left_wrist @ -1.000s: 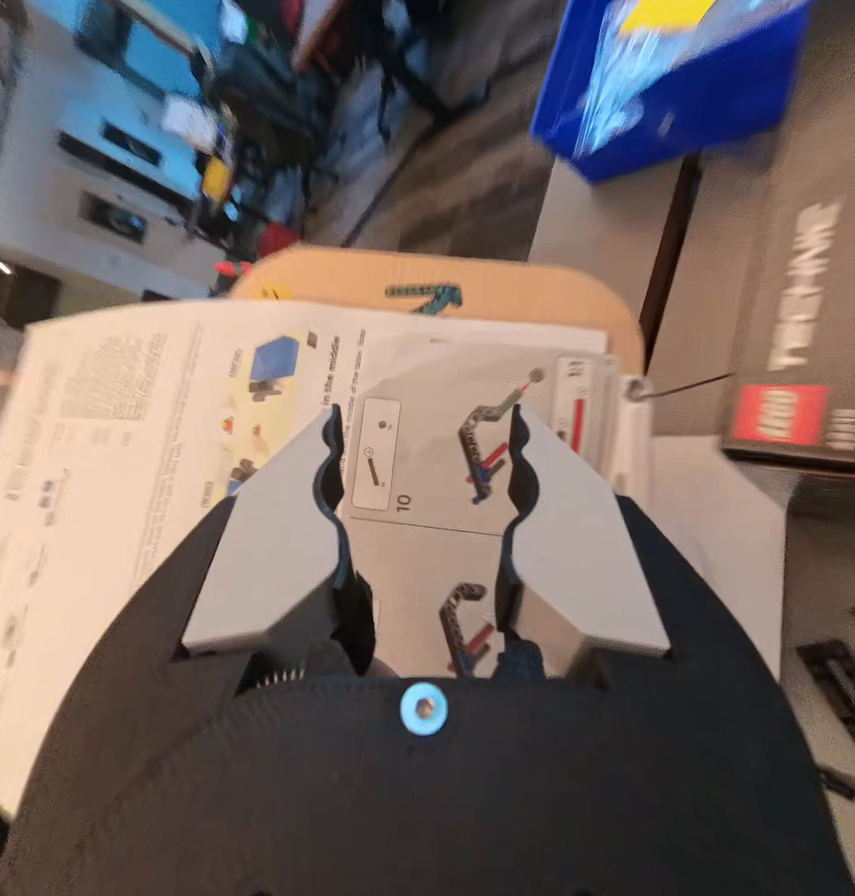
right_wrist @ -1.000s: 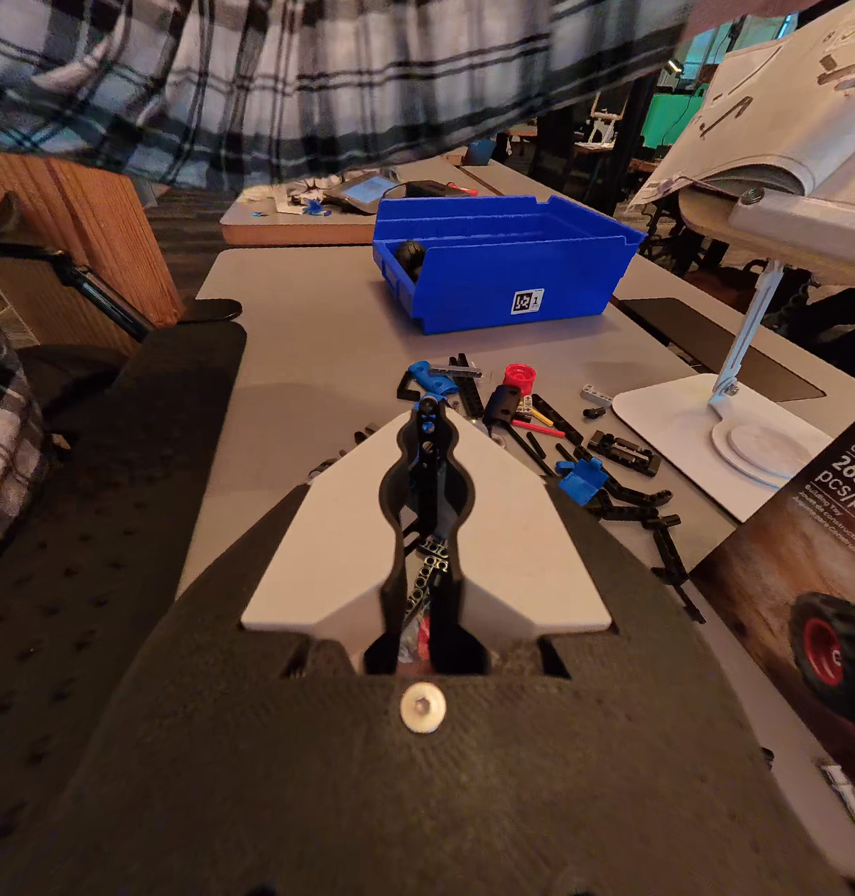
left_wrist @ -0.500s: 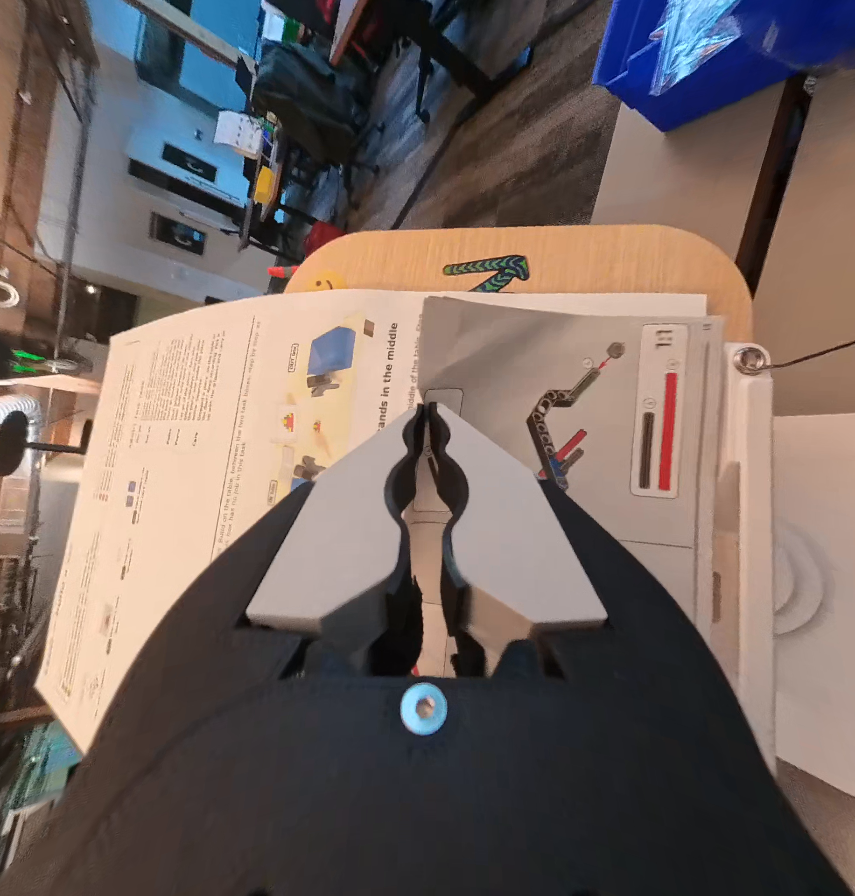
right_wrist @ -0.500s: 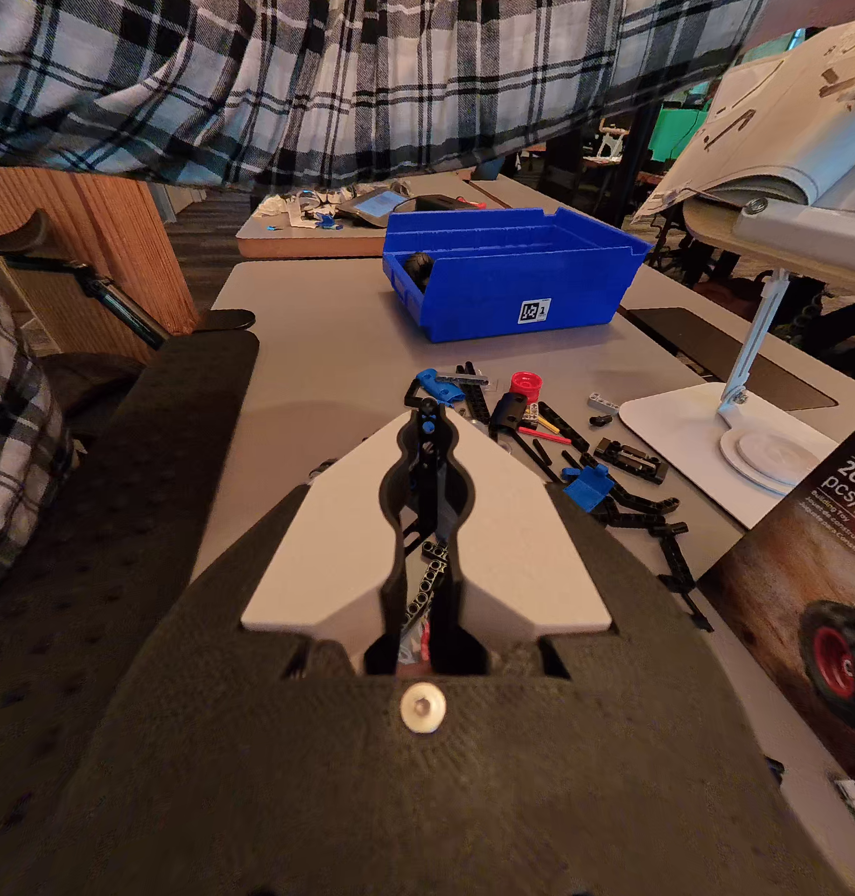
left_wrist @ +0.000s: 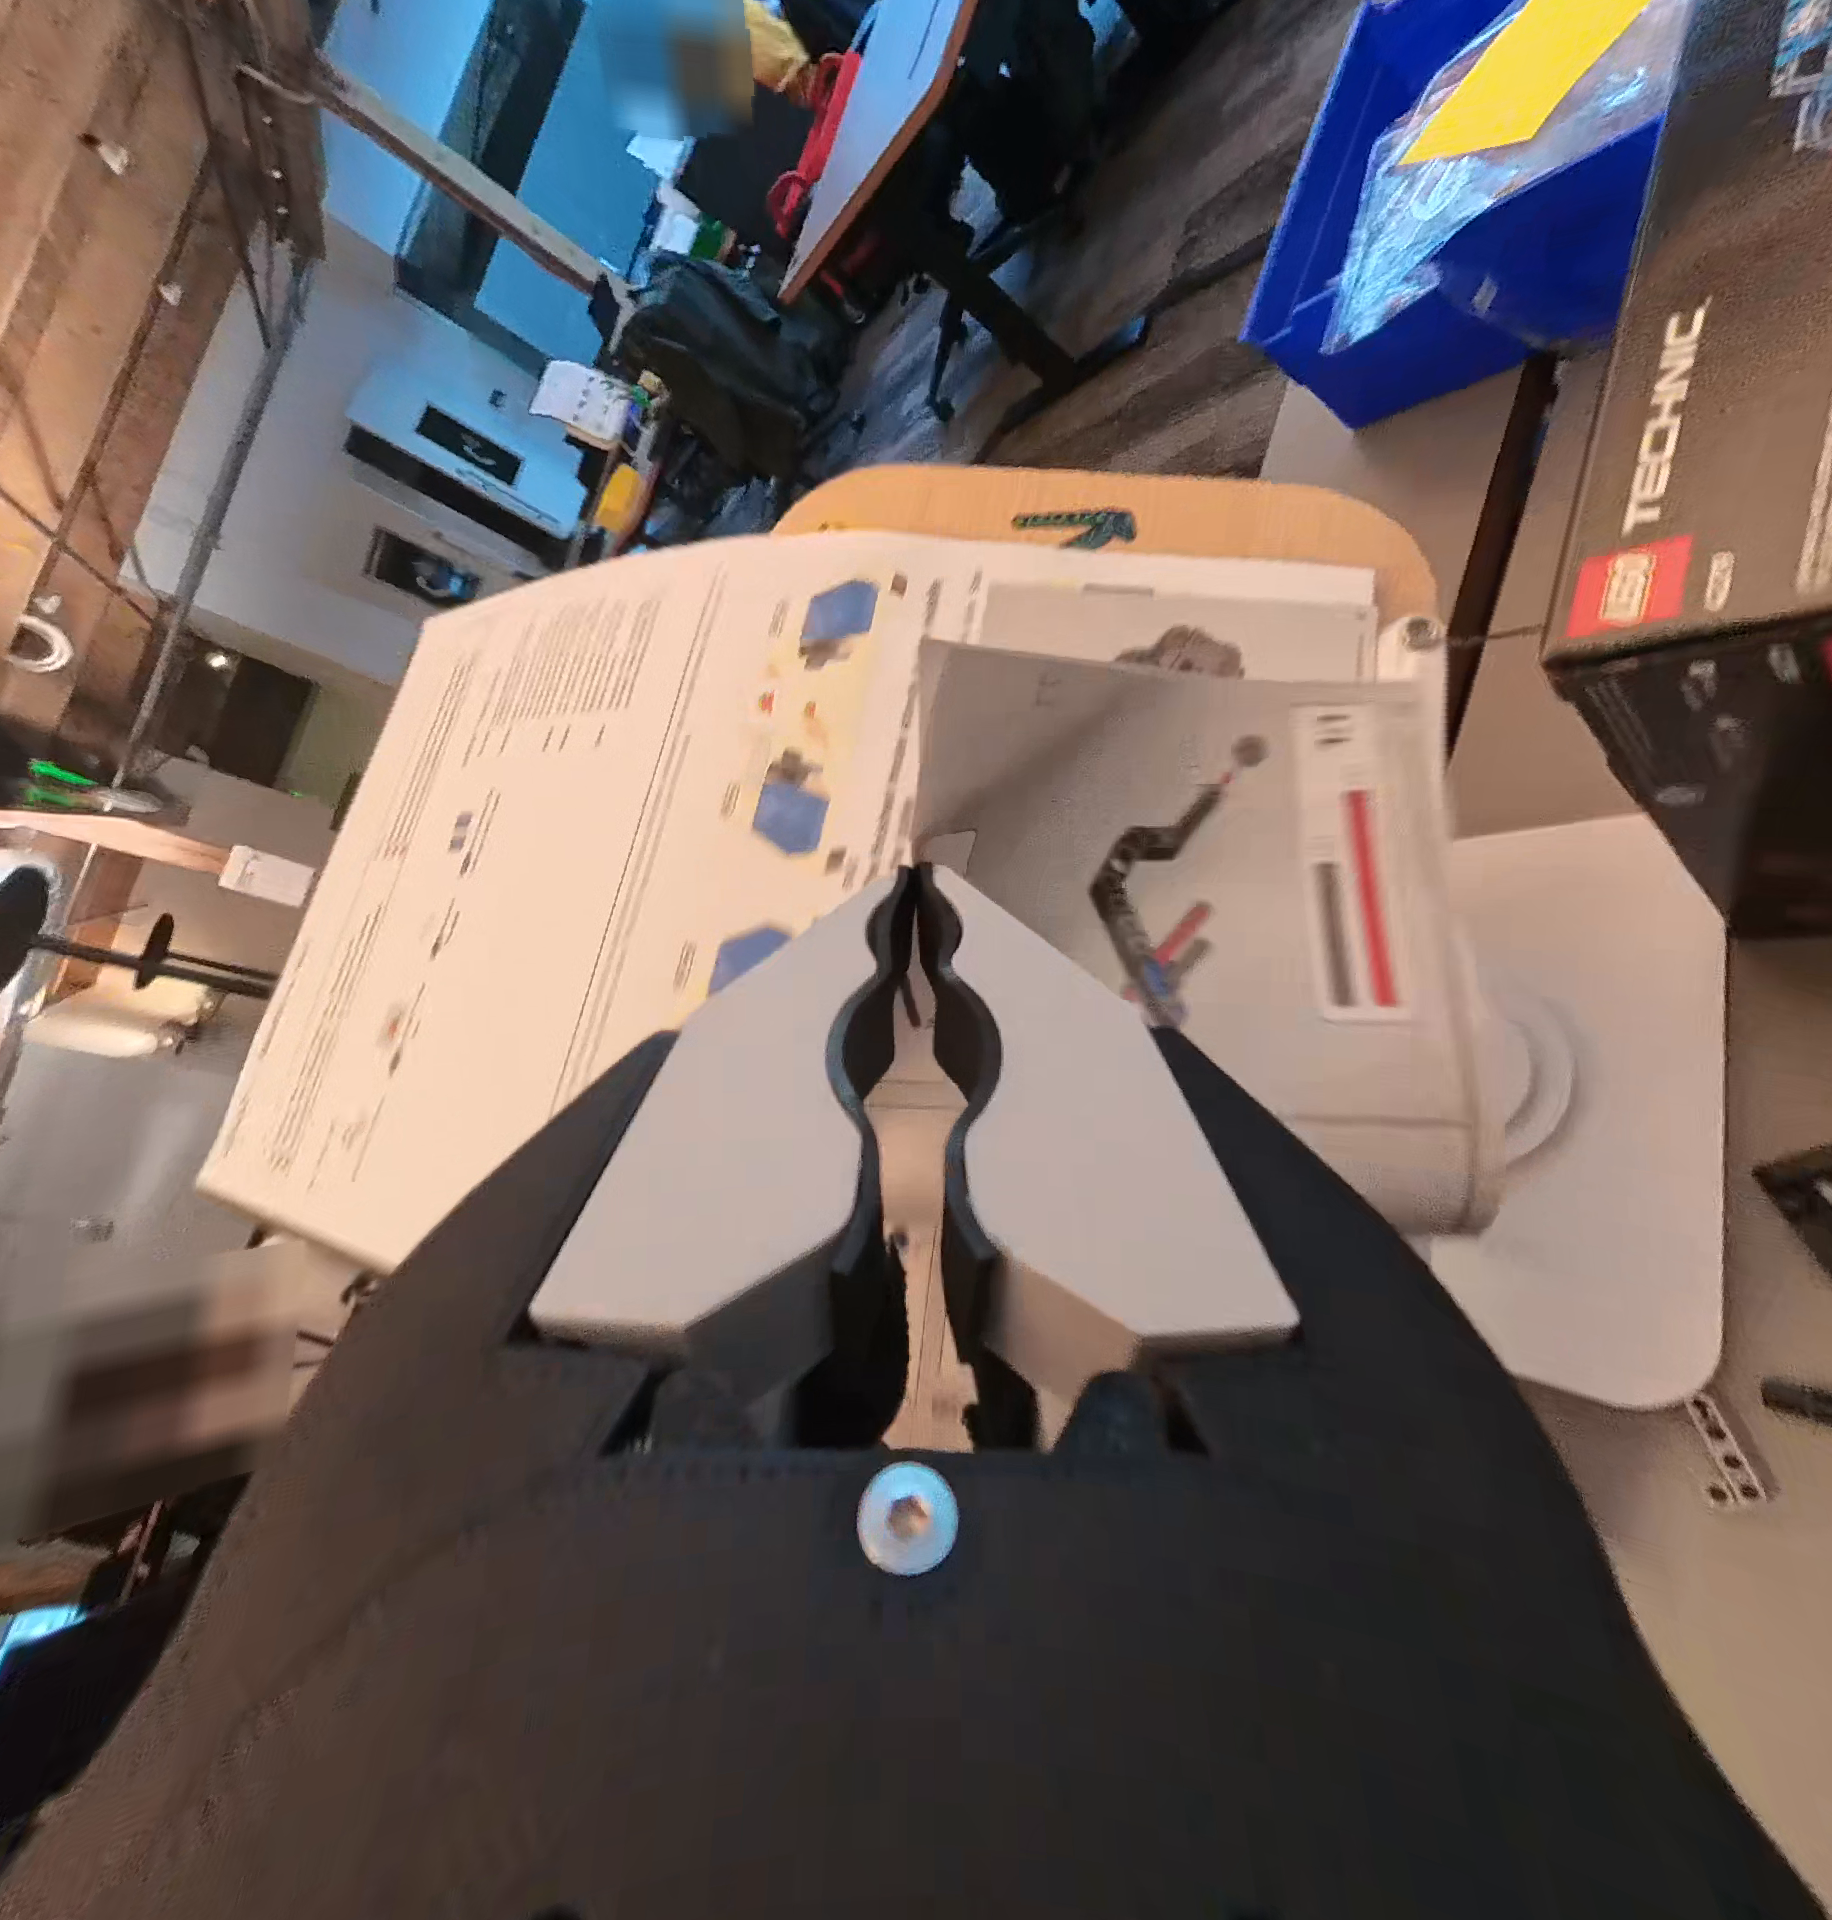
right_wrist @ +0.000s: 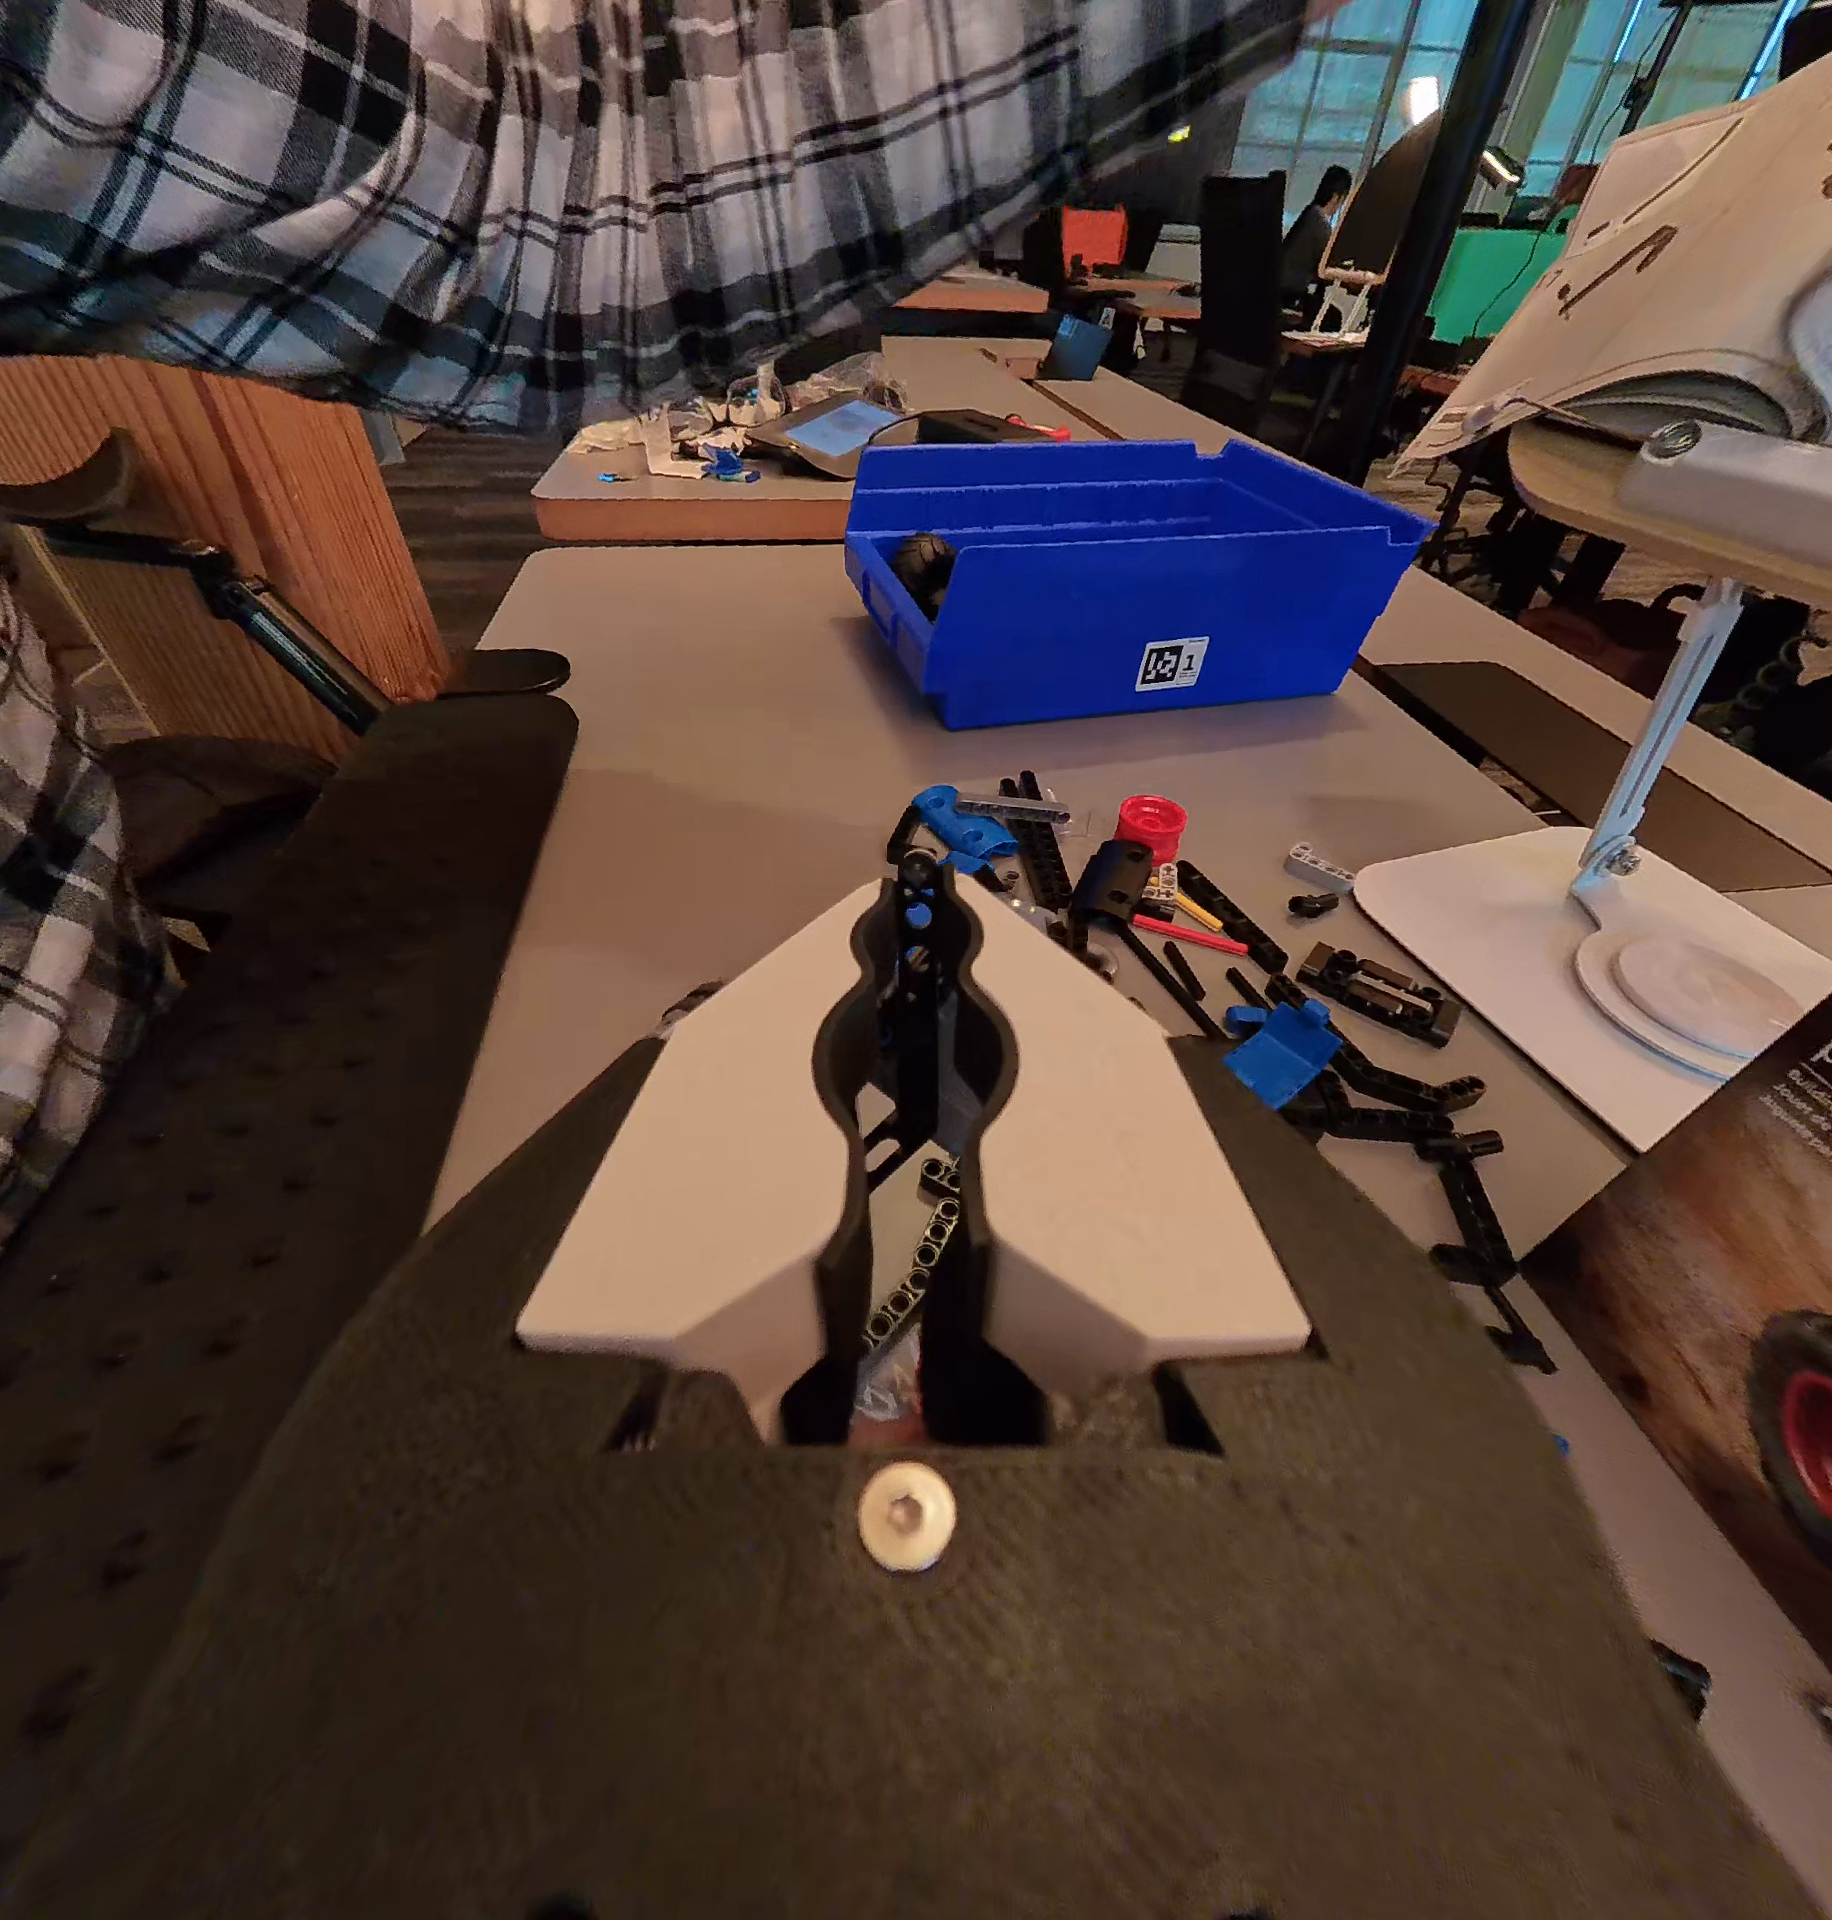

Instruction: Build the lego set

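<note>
Left tool went from open to clamped on a booklet page, now lifted off the stand. Right tool grips a black beam upright between its fingers, above loose parts on the table.

The left tool is showing matt grey plastic fingers on a rough, grainy black body, with a shiny metal screw at lower centre. The booklet at centre is looking like smooth paper. In the right wrist view, the bin at upper centre is gleaming as glossy blue plastic, the tabletop is appearing smooth and matt, and checked cloth is hanging across the top.
</note>
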### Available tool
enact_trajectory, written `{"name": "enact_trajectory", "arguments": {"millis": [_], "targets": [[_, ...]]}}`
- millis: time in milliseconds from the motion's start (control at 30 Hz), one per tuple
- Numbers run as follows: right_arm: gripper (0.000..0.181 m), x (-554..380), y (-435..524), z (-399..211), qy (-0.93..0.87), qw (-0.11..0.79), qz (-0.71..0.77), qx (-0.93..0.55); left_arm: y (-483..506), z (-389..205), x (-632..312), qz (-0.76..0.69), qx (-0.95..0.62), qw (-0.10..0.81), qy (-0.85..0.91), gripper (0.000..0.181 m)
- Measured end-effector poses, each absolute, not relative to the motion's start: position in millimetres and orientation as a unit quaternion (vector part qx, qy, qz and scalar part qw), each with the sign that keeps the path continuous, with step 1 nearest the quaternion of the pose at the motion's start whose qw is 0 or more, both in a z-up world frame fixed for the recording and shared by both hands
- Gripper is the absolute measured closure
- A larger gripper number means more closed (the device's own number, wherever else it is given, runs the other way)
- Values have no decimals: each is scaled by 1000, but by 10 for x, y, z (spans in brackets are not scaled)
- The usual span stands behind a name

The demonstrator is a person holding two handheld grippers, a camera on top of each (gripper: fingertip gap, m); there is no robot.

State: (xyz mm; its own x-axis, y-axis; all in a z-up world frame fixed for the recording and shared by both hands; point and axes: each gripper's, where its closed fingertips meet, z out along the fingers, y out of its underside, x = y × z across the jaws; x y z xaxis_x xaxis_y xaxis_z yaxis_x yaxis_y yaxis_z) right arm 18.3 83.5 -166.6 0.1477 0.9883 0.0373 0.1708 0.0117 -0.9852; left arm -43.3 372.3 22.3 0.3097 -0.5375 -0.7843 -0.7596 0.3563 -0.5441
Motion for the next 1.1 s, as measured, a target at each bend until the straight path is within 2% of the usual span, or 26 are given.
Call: {"name": "enact_trajectory", "arguments": {"millis": [167,467,567,667,800,900,1000,1100], "targets": [[176,162,816,-1694,-514,494,408,-570,3453,192,-1077,58,-582,601,544,181],[176,148,801,-1731,-520,490,407,-569,3471,-313,-2244,20,-693,596,405,181],[177,154,812,-1742,-519,489,407,-571,3294,-115,-2346,-78,-677,647,342,172],[177,149,814,-1770,-521,485,407,-573,2983,158,-2154,-177,-649,669,315,154],[176,135,813,-1810,-523,480,407,-574,2716,54,-1372,-76,-628,646,427,148],[177,137,823,-1841,-525,477,405,-577,2611,-241,-698,-38,-616,595,515,138],[176,141,820,-1850,-525,475,405,-578,2890,-646,-588,113,-612,543,564,122],[176,131,796,-1856,-529,471,408,-576,3127,-900,-697,159,-621,519,566,129]]}}
